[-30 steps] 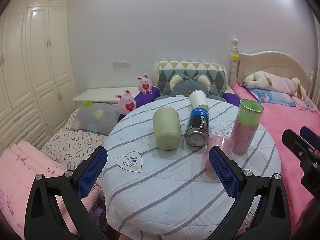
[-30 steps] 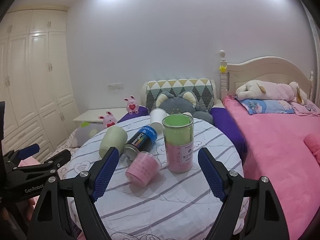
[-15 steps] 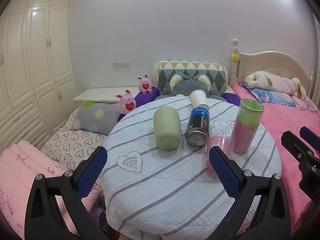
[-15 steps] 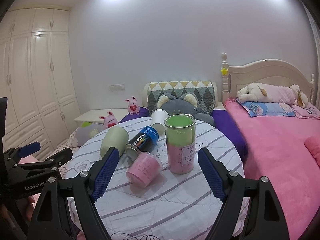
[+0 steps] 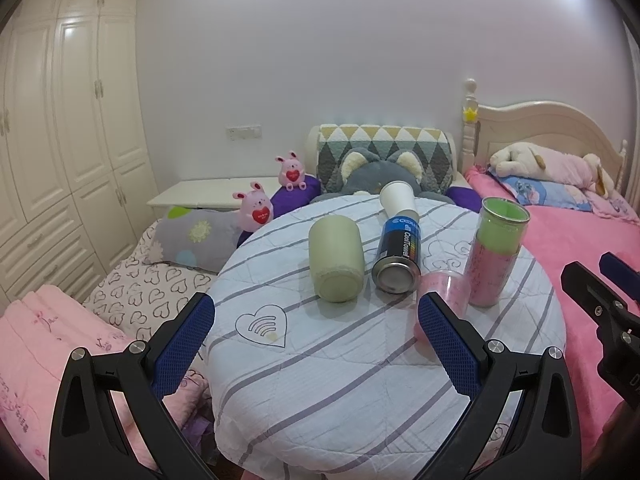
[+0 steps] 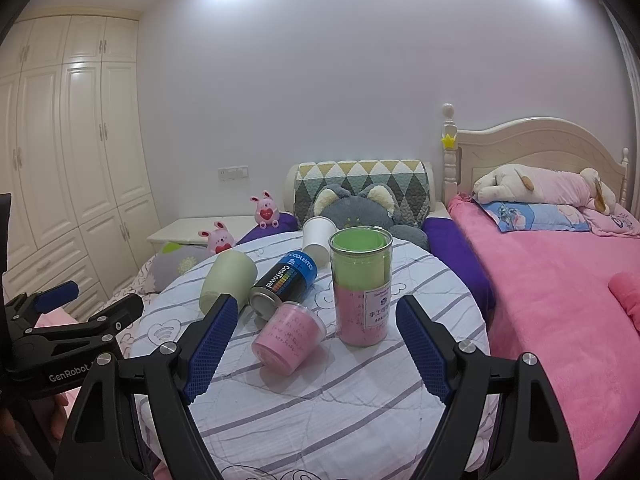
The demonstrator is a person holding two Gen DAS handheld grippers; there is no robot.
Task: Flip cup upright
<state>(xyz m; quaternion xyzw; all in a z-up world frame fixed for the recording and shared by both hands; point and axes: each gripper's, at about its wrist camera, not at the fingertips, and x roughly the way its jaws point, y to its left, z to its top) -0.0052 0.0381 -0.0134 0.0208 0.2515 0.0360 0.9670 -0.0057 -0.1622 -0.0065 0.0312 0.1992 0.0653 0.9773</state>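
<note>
A round table [image 5: 360, 380] with a striped white cloth holds several containers. A pale green cup [image 5: 335, 264] lies on its side, base toward me; it also shows in the right wrist view [image 6: 228, 280]. A small pink cup [image 6: 288, 338] lies tipped on its side; in the left wrist view [image 5: 444, 292] my right finger partly hides it. A white paper cup [image 5: 398, 198] lies at the far edge. My left gripper [image 5: 316, 344] is open and empty, short of the green cup. My right gripper [image 6: 316, 348] is open and empty, with the pink cup seen between its fingers.
A blue and black can [image 5: 398, 256] lies on its side between the cups. A tall clear tube [image 6: 362, 286] with green and pink contents stands upright at the right. A pink bed [image 6: 560, 280] lies right of the table, bedding and plush toys left and behind.
The right wrist view has shifted slightly, with the table objects sitting a little lower and closer. The left gripper and the objects have not moved.
</note>
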